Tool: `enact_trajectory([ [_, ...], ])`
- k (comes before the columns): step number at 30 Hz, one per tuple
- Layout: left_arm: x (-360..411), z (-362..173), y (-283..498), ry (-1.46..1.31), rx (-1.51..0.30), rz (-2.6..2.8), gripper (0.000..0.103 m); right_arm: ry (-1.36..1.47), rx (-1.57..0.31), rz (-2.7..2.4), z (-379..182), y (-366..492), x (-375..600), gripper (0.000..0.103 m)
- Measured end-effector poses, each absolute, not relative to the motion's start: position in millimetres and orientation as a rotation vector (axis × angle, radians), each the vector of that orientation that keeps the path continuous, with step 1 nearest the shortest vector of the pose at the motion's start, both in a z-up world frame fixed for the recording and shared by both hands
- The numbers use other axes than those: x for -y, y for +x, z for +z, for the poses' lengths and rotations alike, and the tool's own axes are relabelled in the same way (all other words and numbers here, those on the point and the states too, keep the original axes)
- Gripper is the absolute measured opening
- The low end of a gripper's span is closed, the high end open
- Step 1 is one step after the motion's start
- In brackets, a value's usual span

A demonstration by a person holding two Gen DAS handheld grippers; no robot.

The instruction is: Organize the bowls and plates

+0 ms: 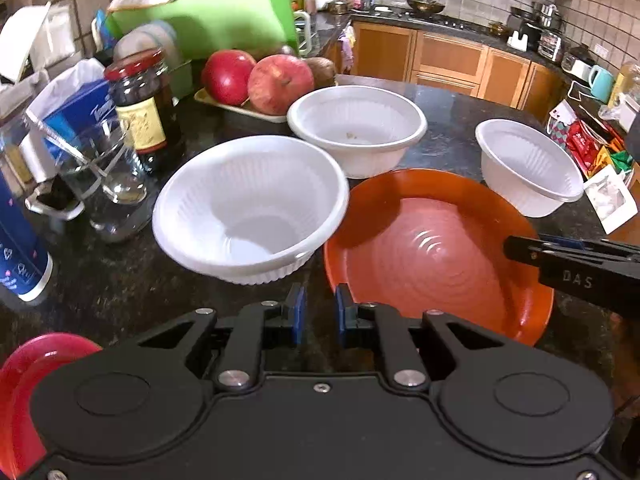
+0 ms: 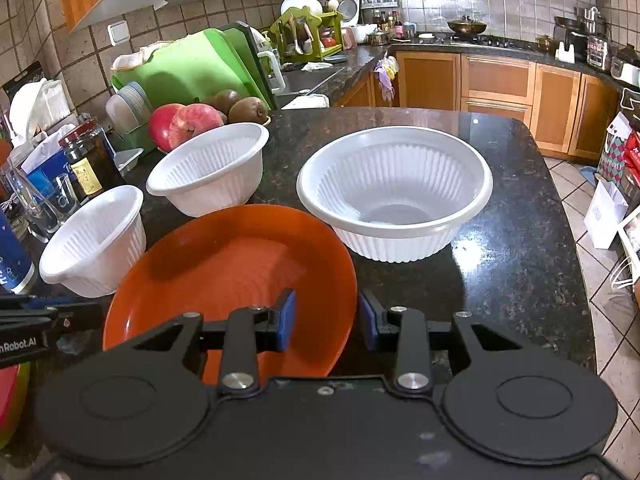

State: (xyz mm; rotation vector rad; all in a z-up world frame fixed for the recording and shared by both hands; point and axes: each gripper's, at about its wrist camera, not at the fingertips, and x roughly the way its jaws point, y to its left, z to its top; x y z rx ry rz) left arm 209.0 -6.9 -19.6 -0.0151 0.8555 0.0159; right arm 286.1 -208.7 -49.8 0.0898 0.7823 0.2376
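Orange plate (image 2: 236,272) tilted on dark stone table (image 2: 500,240), rim between jaws of right gripper (image 2: 326,322), whether pinched or loose cannot be told. Three white ribbed bowls (image 2: 394,204) around it on table. Left gripper (image 1: 319,314) jaws nearly pressed together, holding nothing, just beside plate.

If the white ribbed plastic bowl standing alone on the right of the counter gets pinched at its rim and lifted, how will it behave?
The white ribbed plastic bowl looks thin-walled and empty, so probably light, and it may flex under a pinch. Its base is much narrower than its rolled rim, so a sideways push might tip it. The polished dark granite counter looks glossy, so it would likely slide easily.
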Motion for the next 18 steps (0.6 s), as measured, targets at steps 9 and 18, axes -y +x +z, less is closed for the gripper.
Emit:
enact_trajectory([
  [9,9,-28,222,-0.018,-0.889,-0.026,0.022,0.078,-0.784,0.243,-53,291,205,0.037],
  [18,15,-34,237,-0.001,-0.893,0.006,0.022,0.07,-0.787,0.236,-56,297,204,0.033],
])
